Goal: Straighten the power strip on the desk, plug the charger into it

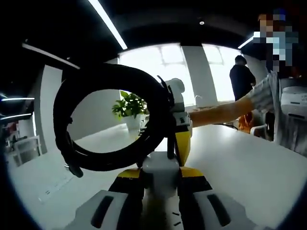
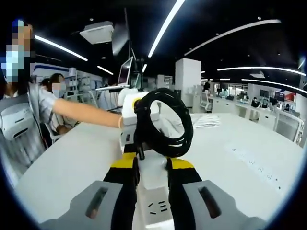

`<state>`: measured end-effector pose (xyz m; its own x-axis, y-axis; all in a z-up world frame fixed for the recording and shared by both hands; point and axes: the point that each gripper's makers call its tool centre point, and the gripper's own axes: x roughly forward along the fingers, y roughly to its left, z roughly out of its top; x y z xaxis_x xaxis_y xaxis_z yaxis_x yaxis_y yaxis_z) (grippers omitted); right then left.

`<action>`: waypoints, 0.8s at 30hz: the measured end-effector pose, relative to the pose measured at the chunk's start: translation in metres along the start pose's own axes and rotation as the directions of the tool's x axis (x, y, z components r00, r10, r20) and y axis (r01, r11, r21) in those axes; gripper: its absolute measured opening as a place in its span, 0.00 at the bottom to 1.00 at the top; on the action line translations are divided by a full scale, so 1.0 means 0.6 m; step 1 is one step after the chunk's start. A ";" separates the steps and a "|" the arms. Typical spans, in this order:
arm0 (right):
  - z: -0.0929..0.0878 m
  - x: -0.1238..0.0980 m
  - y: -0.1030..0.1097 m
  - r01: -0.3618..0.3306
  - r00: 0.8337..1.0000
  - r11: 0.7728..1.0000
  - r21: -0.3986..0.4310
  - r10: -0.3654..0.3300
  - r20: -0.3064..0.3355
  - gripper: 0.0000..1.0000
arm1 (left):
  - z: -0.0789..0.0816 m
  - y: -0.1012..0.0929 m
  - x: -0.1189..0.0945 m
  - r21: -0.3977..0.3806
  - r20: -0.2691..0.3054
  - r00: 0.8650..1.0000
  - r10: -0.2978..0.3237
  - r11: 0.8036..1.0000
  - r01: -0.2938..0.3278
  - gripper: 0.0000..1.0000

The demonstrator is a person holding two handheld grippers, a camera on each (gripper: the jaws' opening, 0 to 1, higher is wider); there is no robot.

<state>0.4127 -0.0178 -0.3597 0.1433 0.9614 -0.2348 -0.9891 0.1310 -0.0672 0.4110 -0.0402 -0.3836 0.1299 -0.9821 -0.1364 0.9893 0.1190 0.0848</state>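
I hold the white plastic power strip (image 2: 154,191) between both tools, lifted above the white desk (image 2: 249,158). In the right gripper view, the right gripper (image 2: 153,201) has its yellow-and-black jaws clamped on the sides of the strip's near end, socket face towards the camera, and the strip's long axis runs straight away from me towards 12 o'clock. The coiled black power cable (image 2: 165,127) is bundled in a loop at that far end, where the opposing tool meets it. In the left gripper view, the left gripper (image 1: 160,191) has its jaws closed on the strip's other end (image 1: 160,167), with the black loop (image 1: 105,120) rising from 12 to 10 o'clock. The two grips therefore face each other along one axis, each holding one end. A person's bare forearm (image 2: 81,112) reaches in from 9 o'clock in the right gripper view. I cannot identify the charger. My judgement: the coming move turns on lowering this axis flat and parallel to the desk edge, both ends together.
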 end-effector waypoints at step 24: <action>-0.001 0.003 -0.005 0.021 1.000 1.000 0.005 -0.021 -0.017 0.22 | 0.009 0.010 -0.055 0.006 -0.072 0.984 0.165 0.986 -0.165 1.00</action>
<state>0.4161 -0.0169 -0.3605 0.1642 0.9543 -0.2498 -0.9861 0.1520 -0.0677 0.4122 -0.0076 -0.3735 0.2963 -0.9357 -0.1914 0.9537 0.2789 0.1125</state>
